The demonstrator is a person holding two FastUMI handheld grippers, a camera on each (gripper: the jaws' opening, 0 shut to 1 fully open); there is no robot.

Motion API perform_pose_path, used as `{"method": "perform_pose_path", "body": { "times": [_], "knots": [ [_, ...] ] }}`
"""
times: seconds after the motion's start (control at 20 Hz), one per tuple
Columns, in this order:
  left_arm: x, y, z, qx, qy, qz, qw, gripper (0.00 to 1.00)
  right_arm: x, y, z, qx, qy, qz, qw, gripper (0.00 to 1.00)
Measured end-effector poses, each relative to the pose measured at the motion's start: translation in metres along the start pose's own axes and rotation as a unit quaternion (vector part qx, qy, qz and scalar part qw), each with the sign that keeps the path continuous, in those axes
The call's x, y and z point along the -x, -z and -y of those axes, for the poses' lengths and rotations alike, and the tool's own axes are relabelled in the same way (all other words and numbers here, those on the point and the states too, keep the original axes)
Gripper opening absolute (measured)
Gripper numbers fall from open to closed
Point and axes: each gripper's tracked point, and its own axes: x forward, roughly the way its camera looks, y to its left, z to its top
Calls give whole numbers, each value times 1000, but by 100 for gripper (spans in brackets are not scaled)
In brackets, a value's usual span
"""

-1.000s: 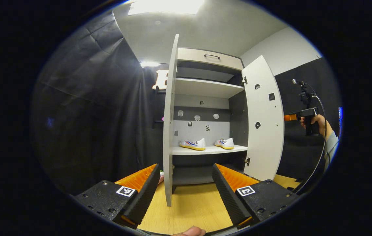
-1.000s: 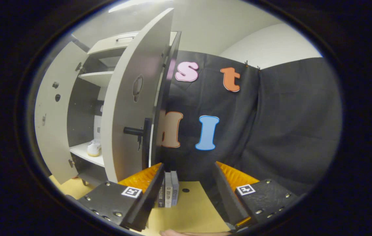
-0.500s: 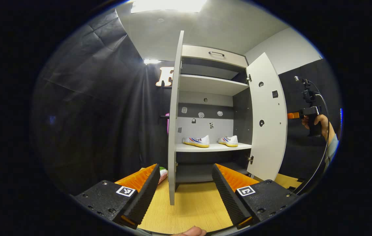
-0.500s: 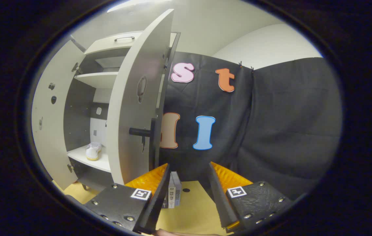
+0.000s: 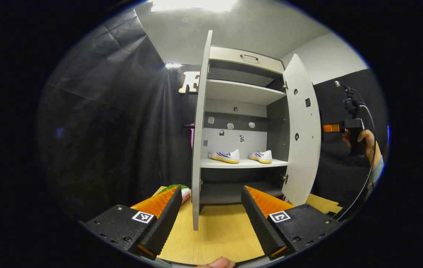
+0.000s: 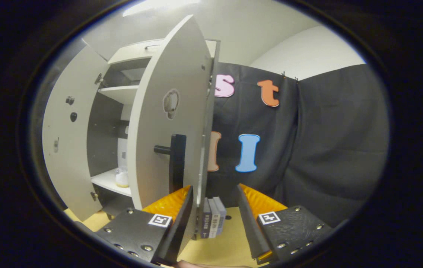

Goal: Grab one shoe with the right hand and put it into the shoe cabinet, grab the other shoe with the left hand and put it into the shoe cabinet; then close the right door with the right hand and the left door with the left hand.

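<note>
Two grippers, both spread, nothing pinched. Left gripper (image 5: 210, 217) low over wooden floor (image 5: 219, 234), pointing at left door (image 5: 199, 149) edge-on. Right gripper (image 6: 214, 219) near right door (image 6: 167, 126), by its black handle (image 6: 177, 162) — held level in hand (image 5: 362, 139) at far rt. 2 doors open. Beyond: shoe cabinet (image 5: 241, 111), 2 shoes on mid shelf — left shoe (image 5: 226, 156), right shoe (image 5: 261, 156), side by side, apart. 3 books (image 6: 212, 221) upright on floor past rt door.
</note>
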Motion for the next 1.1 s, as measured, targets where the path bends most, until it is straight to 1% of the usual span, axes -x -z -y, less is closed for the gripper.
{"method": "perform_pose_path", "body": {
  "times": [0.05, 0.1, 0.15, 0.25, 0.3, 0.45, 0.55, 0.75, 0.8, 0.95, 1.1],
  "knots": [
    [-1, 0, -4, -1, -4, -1, 1000, 96, -1, -1, -13, 1, 0, 4, 1000, 70],
    [-3, -1, -9, -2, -11, -3, 1000, 96, -1, -4, -23, 0, 2, 12, 1000, 67],
    [-5, -1, -16, -4, -17, -4, 1000, 96, -1, -4, -34, -1, 0, 18, 1000, 76],
    [-5, -7, -24, -13, -28, -2, 1000, 96, 3, 4, -62, -6, -32, 19, 999, 100],
    [-5, -11, -29, -19, -34, 0, 999, 96, 9, 6, -73, -7, -47, 21, 999, 98],
    [-2, -23, -44, -30, -54, 10, 998, 96, 19, 12, -88, -1, -64, 28, 998, 98],
    [-3, -35, -53, -26, -62, 18, 998, 96, 29, 16, -100, 1, -80, 28, 996, 99],
    [-22, -58, -87, -24, -91, 32, 995, 96, 51, 14, -108, 6, -99, 43, 994, 99],
    [-28, -68, -93, -21, -89, 42, 995, 96, 57, 9, -109, 7, -104, 53, 993, 98],
    [-50, -96, -128, -16, -108, 49, 993, 96, 76, -3, -106, 6, -102, 76, 992, 99],
    [-75, -120, -170, -36, -158, 51, 985, 96, 94, -16, -105, -17, -99, 89, 991, 99]
  ]
}}
